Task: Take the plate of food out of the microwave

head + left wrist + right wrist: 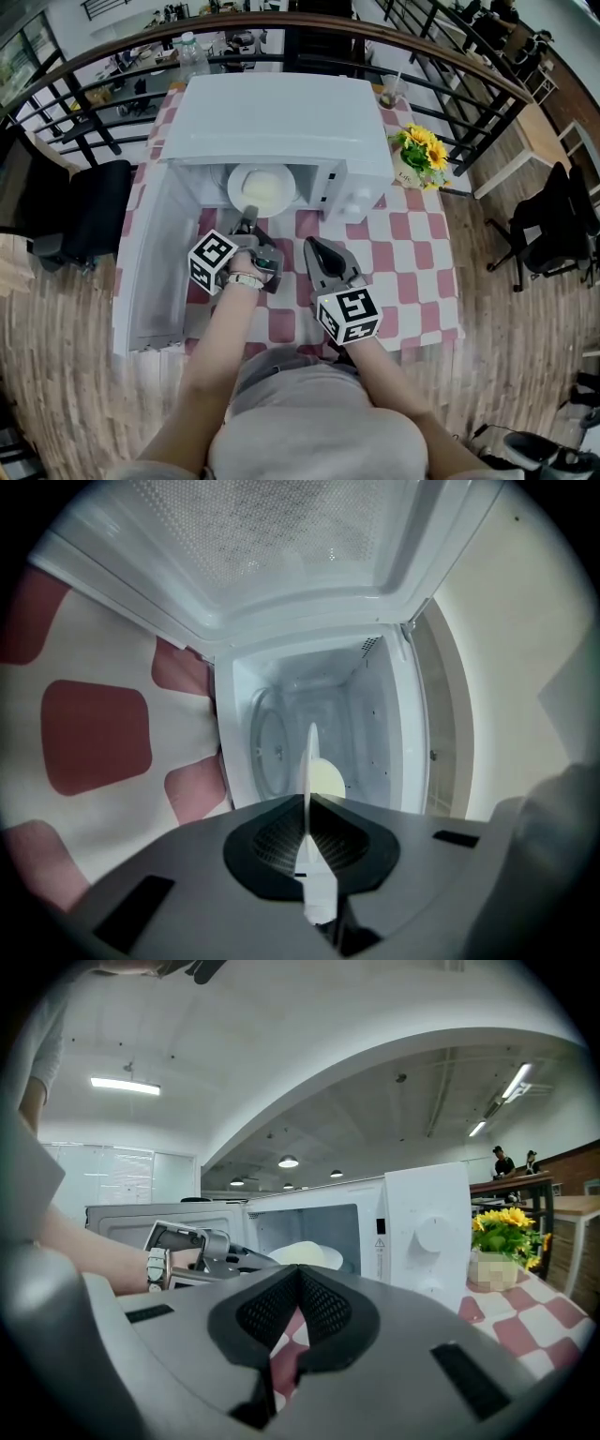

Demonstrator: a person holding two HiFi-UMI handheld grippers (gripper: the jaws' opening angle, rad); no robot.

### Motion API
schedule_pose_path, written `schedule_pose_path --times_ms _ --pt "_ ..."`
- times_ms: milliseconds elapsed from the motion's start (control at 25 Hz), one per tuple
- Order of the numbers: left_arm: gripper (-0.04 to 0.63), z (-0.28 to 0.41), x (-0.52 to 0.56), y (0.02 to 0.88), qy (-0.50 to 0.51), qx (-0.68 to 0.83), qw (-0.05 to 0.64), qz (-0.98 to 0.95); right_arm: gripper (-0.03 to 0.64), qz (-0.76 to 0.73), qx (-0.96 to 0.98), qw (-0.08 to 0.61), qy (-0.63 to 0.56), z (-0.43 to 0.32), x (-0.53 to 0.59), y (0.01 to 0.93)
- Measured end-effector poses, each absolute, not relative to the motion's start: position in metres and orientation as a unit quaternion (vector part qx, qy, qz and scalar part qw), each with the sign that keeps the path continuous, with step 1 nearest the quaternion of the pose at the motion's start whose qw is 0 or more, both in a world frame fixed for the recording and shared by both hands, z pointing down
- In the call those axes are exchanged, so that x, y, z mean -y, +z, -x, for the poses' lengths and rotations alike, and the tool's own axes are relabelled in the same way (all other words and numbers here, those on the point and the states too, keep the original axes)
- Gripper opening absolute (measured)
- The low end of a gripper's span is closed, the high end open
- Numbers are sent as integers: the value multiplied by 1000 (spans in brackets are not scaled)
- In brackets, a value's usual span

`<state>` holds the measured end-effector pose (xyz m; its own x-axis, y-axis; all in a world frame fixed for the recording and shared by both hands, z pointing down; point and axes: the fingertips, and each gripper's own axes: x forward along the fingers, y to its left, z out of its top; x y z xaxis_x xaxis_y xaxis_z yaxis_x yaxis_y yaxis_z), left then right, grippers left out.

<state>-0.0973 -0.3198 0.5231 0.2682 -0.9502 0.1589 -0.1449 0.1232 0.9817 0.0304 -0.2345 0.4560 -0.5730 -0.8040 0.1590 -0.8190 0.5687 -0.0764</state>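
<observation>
The white microwave [281, 122] stands on the checkered table with its door [150, 253] swung open to the left. A white plate [261, 187] of pale food sits at the mouth of the cavity. My left gripper [248, 221] is shut on the plate's near rim. In the left gripper view the plate [310, 752] shows edge-on between the jaws of that gripper [309, 808], with the pale food [330, 780] behind. My right gripper [314, 249] hovers shut and empty in front of the microwave. In the right gripper view its jaws [298, 1277] meet, and the plate [305, 1254] and left gripper [187, 1249] lie beyond.
A small pot of yellow flowers [422, 152] stands right of the microwave, and a cup [389, 94] sits at the far right corner. The red-checked table [412, 262] ends near my body. A black chair [89, 211] stands to the left, railings behind.
</observation>
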Motion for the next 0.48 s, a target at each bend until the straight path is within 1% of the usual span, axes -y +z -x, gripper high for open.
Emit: schedule_pose_path --times_ms 480 --pt "15 89 293 503 -370 470 566 -567 23 -468 879 46 77 -34 234 452"
